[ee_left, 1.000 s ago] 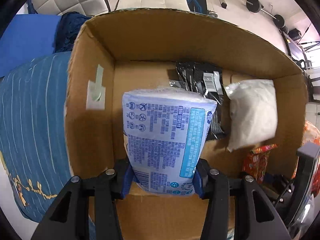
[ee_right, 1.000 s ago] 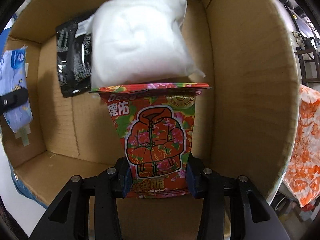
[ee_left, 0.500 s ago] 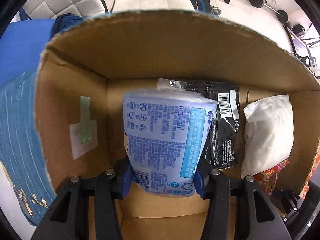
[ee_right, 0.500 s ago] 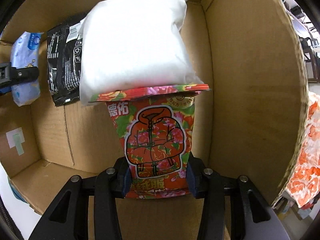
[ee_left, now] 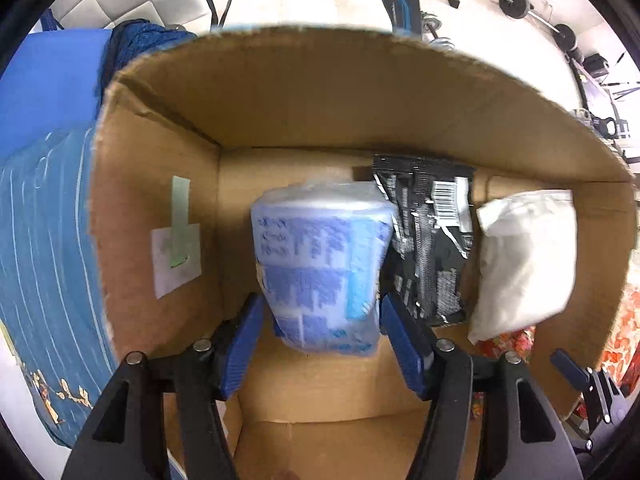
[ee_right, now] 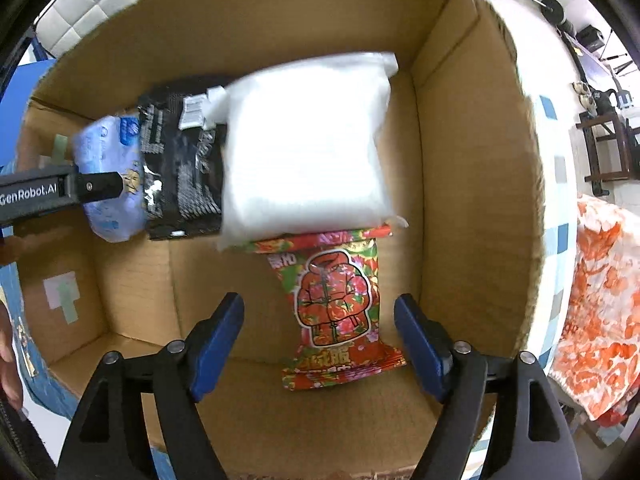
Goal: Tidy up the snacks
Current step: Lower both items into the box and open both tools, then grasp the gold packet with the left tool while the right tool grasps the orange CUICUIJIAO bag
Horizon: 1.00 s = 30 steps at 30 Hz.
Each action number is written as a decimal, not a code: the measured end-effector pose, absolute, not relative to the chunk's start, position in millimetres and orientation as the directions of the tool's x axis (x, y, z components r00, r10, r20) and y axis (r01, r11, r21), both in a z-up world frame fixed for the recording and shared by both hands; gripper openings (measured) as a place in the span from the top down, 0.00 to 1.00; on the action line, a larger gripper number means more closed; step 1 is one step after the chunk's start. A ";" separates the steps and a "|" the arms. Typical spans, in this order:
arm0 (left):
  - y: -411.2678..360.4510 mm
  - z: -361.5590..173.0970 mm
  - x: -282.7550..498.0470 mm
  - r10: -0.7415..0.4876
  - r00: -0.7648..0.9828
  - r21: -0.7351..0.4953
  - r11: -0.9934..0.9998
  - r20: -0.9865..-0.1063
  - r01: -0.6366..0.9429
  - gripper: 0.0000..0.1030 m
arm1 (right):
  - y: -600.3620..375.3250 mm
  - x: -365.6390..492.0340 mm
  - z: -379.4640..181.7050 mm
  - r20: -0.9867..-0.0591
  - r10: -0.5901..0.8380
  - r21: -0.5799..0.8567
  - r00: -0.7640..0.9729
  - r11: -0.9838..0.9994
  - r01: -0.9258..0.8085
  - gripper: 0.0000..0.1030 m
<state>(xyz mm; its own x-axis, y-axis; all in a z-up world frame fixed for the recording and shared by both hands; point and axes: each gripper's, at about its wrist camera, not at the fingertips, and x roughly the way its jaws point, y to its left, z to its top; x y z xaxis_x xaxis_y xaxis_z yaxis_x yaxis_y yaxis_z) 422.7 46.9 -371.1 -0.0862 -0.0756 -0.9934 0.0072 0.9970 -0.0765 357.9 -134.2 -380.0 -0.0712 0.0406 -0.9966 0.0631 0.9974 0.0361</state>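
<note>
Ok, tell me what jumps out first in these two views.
The red floral snack packet lies on the cardboard box floor between the open right gripper fingers. Behind it sits a white pouch, then a black packet. The blue packet sits leftmost, inside the open left gripper.

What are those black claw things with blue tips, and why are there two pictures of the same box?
Those claws are grippers, pinching tools a person holds, one in each hand. Each carries a camera looking along its fingers, so you get two views of one brown cardboard box.

The left gripper is open around a pale blue printed packet. The right gripper is open too; a red flowery snack bag lies between its fingers on the box floor.

Also inside are a black foil packet and a plain white pouch, side by side. Nothing is gripped right now.
</note>
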 end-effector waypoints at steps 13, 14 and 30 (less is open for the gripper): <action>47.6 -288.2 375.0 -0.050 0.102 -0.045 0.997 -0.994 0.055 0.06 | -127.9 355.5 -331.5 -0.996 0.089 0.088 -0.009 0.993 0.076 0.22; 45.0 -281.9 371.6 -0.052 0.120 -0.046 0.997 -0.991 0.055 0.06 | -128.8 353.4 -327.8 -0.996 0.089 0.088 -0.003 0.993 0.075 0.18; 37.2 -192.5 262.6 -0.029 0.381 -0.015 0.999 -0.924 0.040 0.03 | -150.4 274.4 -247.2 -0.971 0.077 0.092 0.225 0.994 0.056 0.05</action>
